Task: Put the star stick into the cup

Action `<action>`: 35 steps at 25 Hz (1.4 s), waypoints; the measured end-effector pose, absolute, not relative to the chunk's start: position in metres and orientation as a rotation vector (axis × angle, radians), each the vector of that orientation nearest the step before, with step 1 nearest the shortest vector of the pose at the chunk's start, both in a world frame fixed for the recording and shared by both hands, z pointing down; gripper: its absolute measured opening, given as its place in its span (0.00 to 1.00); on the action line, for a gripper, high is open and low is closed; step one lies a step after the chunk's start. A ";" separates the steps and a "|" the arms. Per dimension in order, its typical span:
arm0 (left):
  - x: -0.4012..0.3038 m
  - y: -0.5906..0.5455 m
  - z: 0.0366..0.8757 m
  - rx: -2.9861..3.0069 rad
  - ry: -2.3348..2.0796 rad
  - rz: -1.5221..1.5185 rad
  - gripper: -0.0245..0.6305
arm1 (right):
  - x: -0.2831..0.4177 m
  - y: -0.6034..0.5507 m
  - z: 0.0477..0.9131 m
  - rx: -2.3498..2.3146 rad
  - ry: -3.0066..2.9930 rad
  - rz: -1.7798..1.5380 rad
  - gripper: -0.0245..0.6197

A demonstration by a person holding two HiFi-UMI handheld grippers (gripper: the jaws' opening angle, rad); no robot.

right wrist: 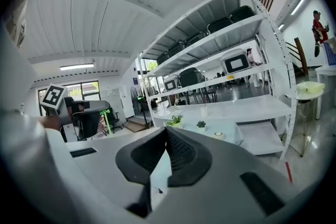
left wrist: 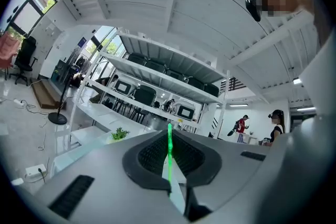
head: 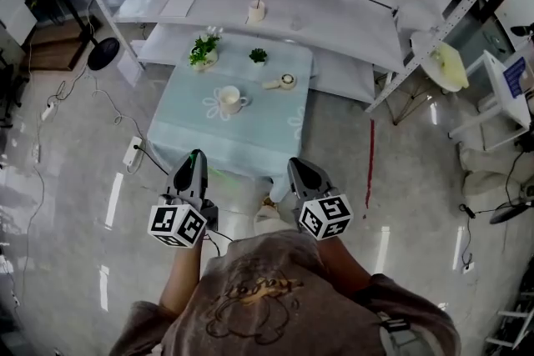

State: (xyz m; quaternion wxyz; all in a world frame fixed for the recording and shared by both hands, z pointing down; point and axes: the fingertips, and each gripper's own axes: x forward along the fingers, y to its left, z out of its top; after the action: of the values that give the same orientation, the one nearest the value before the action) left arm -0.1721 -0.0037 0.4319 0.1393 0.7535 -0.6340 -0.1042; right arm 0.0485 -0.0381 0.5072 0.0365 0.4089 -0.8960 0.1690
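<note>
My left gripper [head: 197, 156] [left wrist: 169, 132] hangs low in front of the light-blue table [head: 192, 137]. It is shut on a thin green star stick [left wrist: 169, 150], which pokes up between the jaws. The right gripper view shows that stick [right wrist: 108, 122] with its star on top, far left. A white cup [head: 229, 100] on a saucer stands mid-table, well ahead of both grippers. Another cup [head: 257, 10] with a dark stick in it sits on the shelf behind. My right gripper [head: 297, 166] [right wrist: 167, 131] is beside the left, shut and holding nothing.
On the table are two small potted plants [head: 204, 50] [head: 259, 55] and a small round object [head: 286, 81]. White shelving [head: 334, 21] runs behind it. A power strip [head: 132, 151] and cables lie on the floor at left, a fan base [head: 103, 53] further back.
</note>
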 end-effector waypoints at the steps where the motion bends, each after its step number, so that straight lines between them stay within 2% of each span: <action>1: -0.175 -0.015 0.431 2.172 -1.841 -0.303 0.09 | 0.047 -0.050 0.506 1.249 -2.756 0.517 0.05; 12: -0.199 -0.111 0.433 2.124 -1.934 -0.324 0.09 | 0.039 -0.155 0.501 1.195 -2.786 0.477 0.05; 35: -0.247 -0.286 0.461 2.271 -1.789 -0.190 0.09 | 0.013 -0.233 0.503 1.480 -2.671 0.566 0.05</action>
State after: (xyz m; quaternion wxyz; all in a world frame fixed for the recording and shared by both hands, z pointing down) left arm -0.2466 -0.2865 0.4612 0.1218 0.7781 -0.6128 -0.0649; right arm 0.0127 -0.2332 0.5035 0.0178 0.4765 -0.8599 0.1823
